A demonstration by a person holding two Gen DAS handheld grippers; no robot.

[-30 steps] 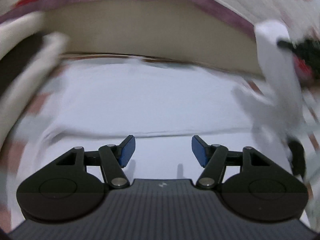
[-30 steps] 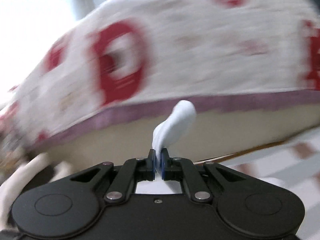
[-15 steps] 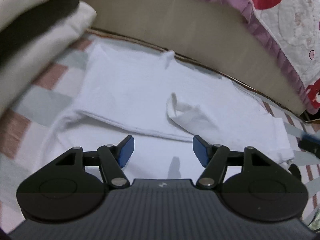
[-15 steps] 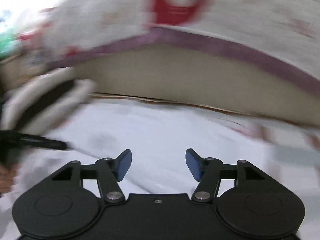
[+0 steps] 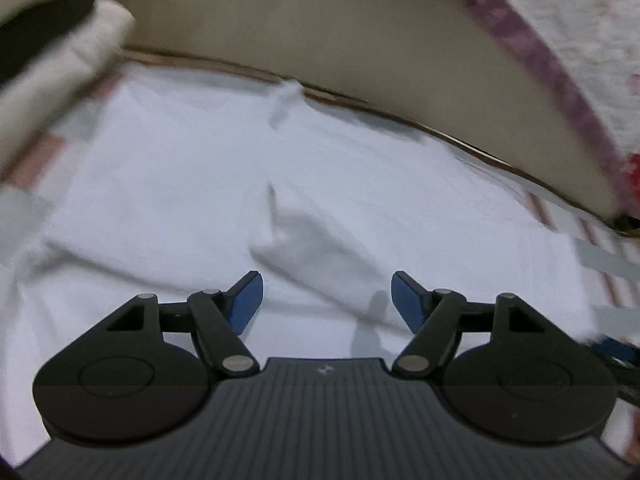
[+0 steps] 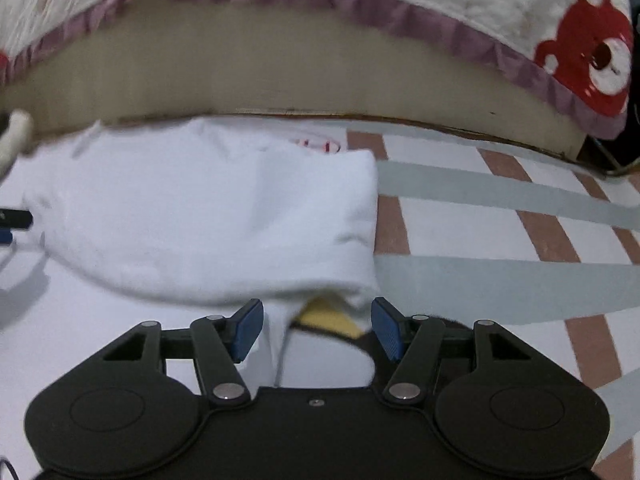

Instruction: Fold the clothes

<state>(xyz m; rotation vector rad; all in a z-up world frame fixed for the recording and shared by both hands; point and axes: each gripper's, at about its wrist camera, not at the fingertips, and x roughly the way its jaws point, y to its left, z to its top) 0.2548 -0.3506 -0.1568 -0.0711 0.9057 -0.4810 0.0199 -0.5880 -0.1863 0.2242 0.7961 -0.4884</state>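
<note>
Between the right gripper (image 6: pixel 316 330) fingers (spread): white shirt (image 6: pixel 208 216) hem

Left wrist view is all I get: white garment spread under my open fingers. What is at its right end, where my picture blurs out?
Observer: The right gripper hangs open over the white garment at its folded right edge, holding nothing.
Operator: Anything tucked under that fold?
Observer: Yes, a yellow patch shows from beneath the edge, between the right fingers; I cannot tell what it is.
Operator: And past the edge?
Observer: Bare striped floor covering, grey and reddish bands on white, running to the base of the bed.
Operator: Any print on the garment?
Observer: A small pink mark near its far edge, too blurred to read.
</note>
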